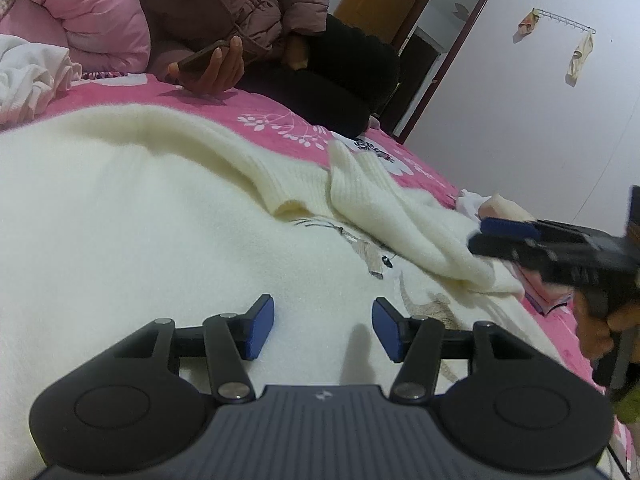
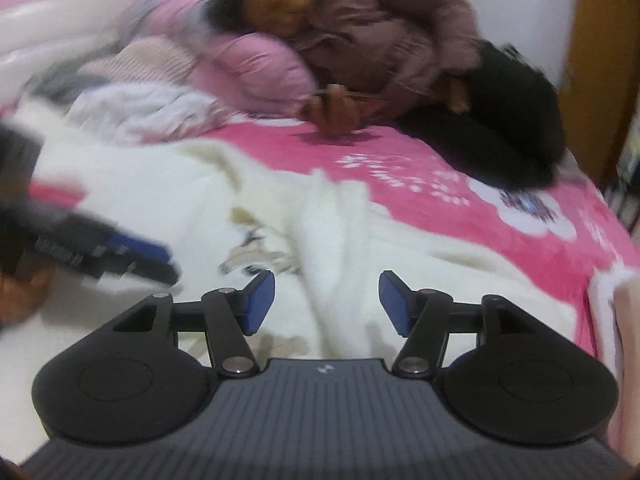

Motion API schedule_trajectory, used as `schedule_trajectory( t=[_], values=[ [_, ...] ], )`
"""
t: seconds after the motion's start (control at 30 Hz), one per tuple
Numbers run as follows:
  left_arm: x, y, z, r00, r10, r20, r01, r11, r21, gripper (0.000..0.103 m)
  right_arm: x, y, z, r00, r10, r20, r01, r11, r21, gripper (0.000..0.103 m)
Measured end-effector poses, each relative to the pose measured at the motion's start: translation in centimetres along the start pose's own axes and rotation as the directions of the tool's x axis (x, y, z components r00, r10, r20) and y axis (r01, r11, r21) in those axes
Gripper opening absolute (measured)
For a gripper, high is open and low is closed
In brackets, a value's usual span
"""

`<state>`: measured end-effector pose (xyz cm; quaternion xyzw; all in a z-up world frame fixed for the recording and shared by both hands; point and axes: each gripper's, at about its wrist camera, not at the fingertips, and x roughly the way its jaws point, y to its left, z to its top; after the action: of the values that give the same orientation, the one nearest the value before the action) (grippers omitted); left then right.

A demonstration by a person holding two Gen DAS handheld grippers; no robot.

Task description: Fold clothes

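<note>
Two black grippers with blue pads, left gripper [image 1: 323, 328] and right gripper [image 2: 327, 304], hover released, grasping nothing, over the cream knitted sweater [image 1: 120, 208] spread on the pink floral bedsheet [image 1: 280, 120]. One sleeve [image 1: 384, 208] lies folded inward; next, probably pinch the other.

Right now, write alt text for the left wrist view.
The open left gripper hovers over a cream sweater spread on a pink bedspread. The right gripper reaches in beside a folded-over sleeve; a seated person holds a phone behind.

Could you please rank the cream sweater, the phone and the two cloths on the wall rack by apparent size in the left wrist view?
1. Cream sweater
2. Phone
3. Two hanging cloths, alike; farther away, so rank unsure.
</note>
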<state>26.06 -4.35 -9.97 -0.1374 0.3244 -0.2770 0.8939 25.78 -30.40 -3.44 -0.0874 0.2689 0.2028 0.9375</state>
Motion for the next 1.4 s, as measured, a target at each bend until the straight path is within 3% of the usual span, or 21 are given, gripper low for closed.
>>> schedule_trajectory(
  t=[0.2, 0.23, 0.27, 0.33, 0.47, 0.57, 0.6, 0.7, 0.77, 0.83, 0.9, 1.0, 1.03, 1.17, 1.23, 1.27, 1.3, 1.33, 1.4],
  values=[
    [0.1, 0.6, -0.1, 1.0, -0.026, 0.008, 0.026, 0.999, -0.024, 0.057, 5.6, -2.4, 1.2, 0.996, 0.063, -0.07, -0.047, 0.978, 0.203, 0.057],
    [0.1, 0.7, -0.1, 0.999, -0.031, 0.009, 0.031, 0.999, -0.029, 0.057, 6.6, -2.3, 1.2, 0.993, 0.068, -0.098, -0.046, 0.975, 0.216, 0.049],
    [0.1, 0.7, -0.1, 0.999, -0.033, 0.01, 0.033, 0.999, -0.031, 0.057, 7.7, -2.2, 1.1, 0.989, 0.073, -0.126, -0.043, 0.973, 0.226, 0.024],
    [0.1, 0.8, -0.1, 0.999, -0.037, 0.011, 0.037, 0.999, -0.035, 0.057, 8.6, -1.4, 1.2, 0.989, 0.059, -0.138, -0.03, 0.978, 0.206, 0.009],
    [0.1, 0.8, -0.1, 0.999, -0.04, 0.012, 0.04, 0.998, -0.038, 0.057, 4.2, -2.3, 2.9, 0.999, -0.027, 0.033, 0.019, 0.98, 0.2, 0.008],
    [0.1, 0.8, -0.1, 0.999, -0.04, 0.011, 0.041, 0.998, -0.04, 0.057, -2.1, -7.4, 4.0, 0.964, -0.207, 0.167, 0.15, 0.942, 0.3, 0.008],
    [0.1, 0.8, -0.1, 0.999, -0.041, 0.011, 0.041, 0.998, -0.04, 0.057, -4.2, -9.4, 4.1, 0.942, -0.274, 0.194, 0.195, 0.918, 0.346, 0.008],
    [0.1, 0.9, 0.0, 0.999, -0.041, 0.009, 0.042, 0.998, -0.042, 0.057, -10.8, -16.3, 2.9, 0.836, -0.498, 0.23, 0.331, 0.793, 0.512, 0.008],
    [0.1, 0.9, 0.0, 0.999, -0.042, 0.009, 0.042, 0.998, -0.042, 0.057, -13.9, -20.1, 0.5, 0.738, -0.641, 0.209, 0.426, 0.683, 0.593, 0.008],
    [0.1, 0.9, 0.0, 0.999, -0.042, 0.009, 0.043, 0.998, -0.043, 0.057, -15.3, -23.8, -3.4, 0.692, -0.711, 0.126, 0.45, 0.561, 0.695, 0.008],
    [0.1, 0.9, 0.0, 0.999, -0.043, 0.009, 0.043, 0.998, -0.044, 0.057, -15.6, -27.4, -8.4, 0.697, -0.717, -0.025, 0.433, 0.393, 0.811, 0.009],
    [0.1, 0.9, 0.0, 0.999, -0.044, 0.009, 0.044, 0.998, -0.045, 0.057, -16.4, -29.4, -14.1, 0.731, -0.677, -0.088, 0.316, 0.222, 0.922, 0.013],
    [0.1, 0.9, 0.0, 0.999, -0.044, 0.009, 0.044, 0.998, -0.046, 0.057, -16.8, -29.5, -15.0, 0.727, -0.682, -0.078, 0.293, 0.205, 0.934, 0.016],
    [0.2, 0.9, 0.0, 0.999, -0.045, 0.009, 0.045, 0.998, -0.047, 0.057, -18.6, -29.3, -15.1, 0.644, -0.753, -0.137, 0.365, 0.144, 0.92, 0.03],
    [0.2, 0.9, 0.0, 0.999, -0.045, 0.008, 0.045, 0.998, -0.048, 0.057, -19.8, -28.5, -14.7, 0.582, -0.799, -0.15, 0.389, 0.111, 0.915, 0.032],
    [0.2, 0.9, 0.0, 0.999, -0.045, 0.008, 0.045, 0.998, -0.048, 0.057, -20.3, -27.7, -14.1, 0.562, -0.816, -0.132, 0.395, 0.125, 0.91, 0.032],
    [0.2, 0.9, 0.0, 0.999, -0.045, 0.008, 0.045, 0.998, -0.049, 0.057, -20.4, -26.8, -13.3, 0.557, -0.824, -0.101, 0.402, 0.161, 0.901, 0.032],
    [0.2, 0.9, 0.0, 0.999, -0.045, 0.008, 0.045, 0.998, -0.049, 0.057, -20.2, -25.6, -12.2, 0.57, -0.82, -0.058, 0.405, 0.22, 0.887, 0.032],
    [0.2, 0.9, 0.1, 0.999, -0.045, 0.008, 0.046, 0.998, -0.05, 0.057, -18.7, -22.6, -9.5, 0.657, -0.753, 0.046, 0.379, 0.383, 0.843, 0.032]
  ],
)
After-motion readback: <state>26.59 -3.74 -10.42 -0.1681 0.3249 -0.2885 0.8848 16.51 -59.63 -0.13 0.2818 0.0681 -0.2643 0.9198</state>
